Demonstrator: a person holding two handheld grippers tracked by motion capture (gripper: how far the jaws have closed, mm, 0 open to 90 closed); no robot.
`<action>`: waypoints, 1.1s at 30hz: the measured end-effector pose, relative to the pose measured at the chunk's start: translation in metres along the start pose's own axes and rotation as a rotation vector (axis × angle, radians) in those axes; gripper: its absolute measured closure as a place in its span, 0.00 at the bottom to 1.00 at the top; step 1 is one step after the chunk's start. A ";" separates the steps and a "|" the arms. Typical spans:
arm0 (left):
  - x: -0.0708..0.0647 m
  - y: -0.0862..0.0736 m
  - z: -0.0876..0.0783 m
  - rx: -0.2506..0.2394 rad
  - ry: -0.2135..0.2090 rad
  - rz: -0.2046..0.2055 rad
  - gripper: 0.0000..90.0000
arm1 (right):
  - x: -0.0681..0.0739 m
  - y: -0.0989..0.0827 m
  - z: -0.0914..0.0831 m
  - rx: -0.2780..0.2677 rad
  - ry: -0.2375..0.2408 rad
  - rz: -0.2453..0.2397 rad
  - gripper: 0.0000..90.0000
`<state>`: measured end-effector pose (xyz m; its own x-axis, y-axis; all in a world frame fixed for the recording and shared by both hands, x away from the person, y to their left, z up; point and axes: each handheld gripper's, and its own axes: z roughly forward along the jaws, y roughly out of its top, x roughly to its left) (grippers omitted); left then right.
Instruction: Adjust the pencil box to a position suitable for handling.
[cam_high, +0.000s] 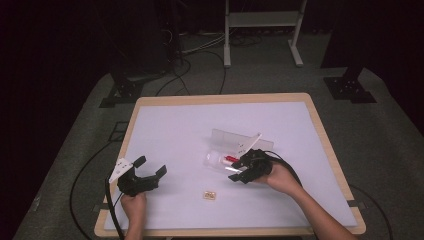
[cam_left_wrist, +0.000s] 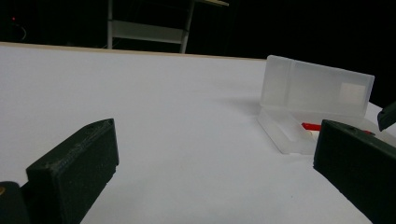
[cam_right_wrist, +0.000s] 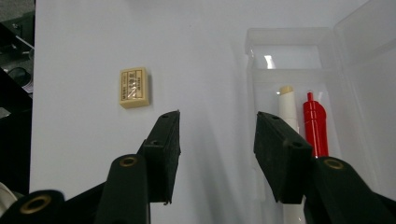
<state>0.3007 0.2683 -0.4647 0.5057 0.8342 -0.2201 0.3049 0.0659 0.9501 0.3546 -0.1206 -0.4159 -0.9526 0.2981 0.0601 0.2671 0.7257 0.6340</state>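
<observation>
on the white counter (cam_high: 175, 130), the right tool (cam_right_wrist: 217, 140) is open and empty above a clear box (cam_right_wrist: 289, 51); its view shows a white pen (cam_right_wrist: 288, 105), a red pen (cam_right_wrist: 314, 123) and an eraser (cam_right_wrist: 134, 87). the left tool (cam_high: 150, 169) is wide open.

A white counter (cam_high: 165, 125) with a pale wooden rim is set on grey carpet (cam_high: 395, 150). Black cables (cam_high: 190, 70) are strewn behind it, a white metal frame (cam_high: 262, 30) beyond; the surroundings are dark.
</observation>
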 end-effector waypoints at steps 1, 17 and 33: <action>0.000 0.000 0.000 0.000 0.000 0.000 0.00 | 0.000 0.000 0.000 0.002 0.004 -0.004 0.55; 0.000 0.000 0.000 0.001 0.000 0.001 0.00 | 0.012 0.006 0.013 -0.002 0.049 -0.020 0.54; 0.001 0.000 0.000 0.001 0.000 0.001 0.00 | 0.024 0.011 0.033 -0.004 0.104 -0.036 0.54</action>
<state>0.3007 0.2691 -0.4645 0.5057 0.8344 -0.2192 0.3055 0.0644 0.9500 0.3392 -0.0847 -0.4324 -0.9715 0.2063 0.1167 0.2324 0.7324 0.6400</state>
